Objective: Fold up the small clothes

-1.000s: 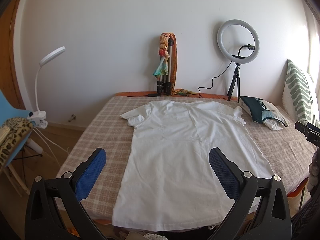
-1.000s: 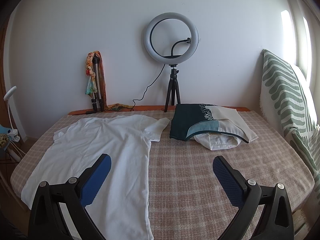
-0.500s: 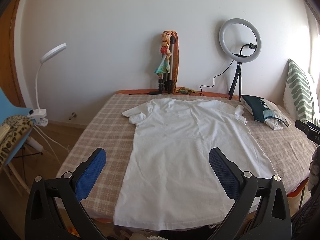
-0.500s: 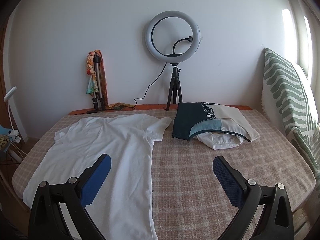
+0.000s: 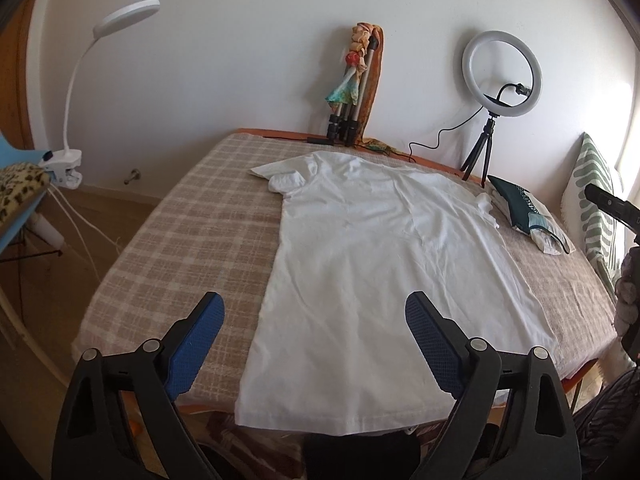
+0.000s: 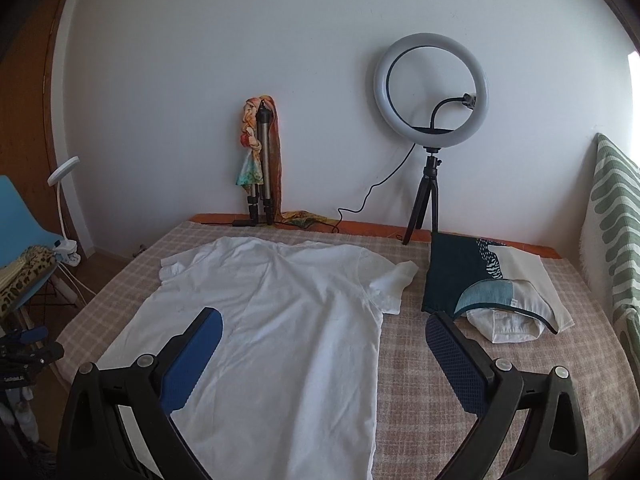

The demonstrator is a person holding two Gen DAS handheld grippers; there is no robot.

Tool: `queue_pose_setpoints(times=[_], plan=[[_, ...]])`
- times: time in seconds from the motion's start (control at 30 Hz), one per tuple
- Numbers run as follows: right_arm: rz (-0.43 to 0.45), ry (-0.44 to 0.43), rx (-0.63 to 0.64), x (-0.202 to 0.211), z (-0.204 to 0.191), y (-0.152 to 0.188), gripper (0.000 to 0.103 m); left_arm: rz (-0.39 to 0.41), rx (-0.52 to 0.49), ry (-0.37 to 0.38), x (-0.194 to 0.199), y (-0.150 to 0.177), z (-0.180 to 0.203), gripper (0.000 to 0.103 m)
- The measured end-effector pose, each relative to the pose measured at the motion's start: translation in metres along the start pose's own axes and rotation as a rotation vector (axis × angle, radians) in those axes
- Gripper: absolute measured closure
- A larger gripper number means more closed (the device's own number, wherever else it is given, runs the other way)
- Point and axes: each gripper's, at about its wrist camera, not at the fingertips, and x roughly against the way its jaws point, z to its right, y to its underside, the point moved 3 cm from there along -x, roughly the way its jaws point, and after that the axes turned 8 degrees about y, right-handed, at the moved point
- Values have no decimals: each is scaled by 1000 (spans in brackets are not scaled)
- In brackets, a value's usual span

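Observation:
A white T-shirt [image 5: 384, 264] lies spread flat on the checked table [image 5: 188, 240], collar toward the wall and hem at the near edge. It also shows in the right wrist view [image 6: 280, 320]. My left gripper [image 5: 314, 316] is open and empty, held above the shirt's hem end. My right gripper [image 6: 324, 332] is open and empty, above the shirt's right side. A pile of folded clothes [image 6: 488, 288], dark green and white, lies to the right of the shirt; it also shows in the left wrist view [image 5: 528, 216].
A ring light on a small tripod [image 6: 430, 128] and a folded tripod wrapped in a scarf [image 6: 260, 164] stand at the table's far edge by the wall. A striped cushion [image 6: 616, 216] is at the right. A clip lamp [image 5: 80, 92] and blue chair [image 6: 20, 224] stand left of the table.
Both grippers have swung to the left and tilted; the shirt sits more to the right in both views. The shirt has not moved. Both grippers stay open.

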Motion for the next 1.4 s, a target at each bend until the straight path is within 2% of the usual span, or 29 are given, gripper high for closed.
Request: queue_pose_setpoints(times=[0.07,0.17,0.2,0.33,0.43,0.53,0.73,0.9,0.97,1.07,1.33,1.4], plan=[[29,-34,-4,-4,-13,-11,0,-26,24,-1,-4,7,-8,15],[26,-93,-18,-21,-32,-29,0,-58,53,-10,-7,17,-20,20],[15,-110,-13,-28,-39,-35,0,-69,62,-12,-8,21,-24,21],[-29,-154,42,-59,-72,-59,0,-120,92,-5,-17,35,-34,37],[-78,-214,48,-82,-98,-76,0,-157,110,2,-24,42,-39,39],[-129,-285,43,-105,-126,-92,0,-169,103,7,-27,46,-40,48],[-216,-355,60,-158,-190,-110,2,-186,119,4,-33,50,-49,49],[-315,-394,117,-206,-248,-109,10,-214,158,26,-41,57,-56,52],[-348,-402,146,-226,-272,-105,16,-218,166,36,-43,59,-57,61],[-408,-410,207,-258,-310,-95,24,-220,166,46,-43,59,-58,65],[-529,-425,262,-319,-373,-62,34,-229,210,120,-51,59,-60,95],[-545,-430,273,-329,-384,-54,37,-225,241,152,-52,59,-63,97]])
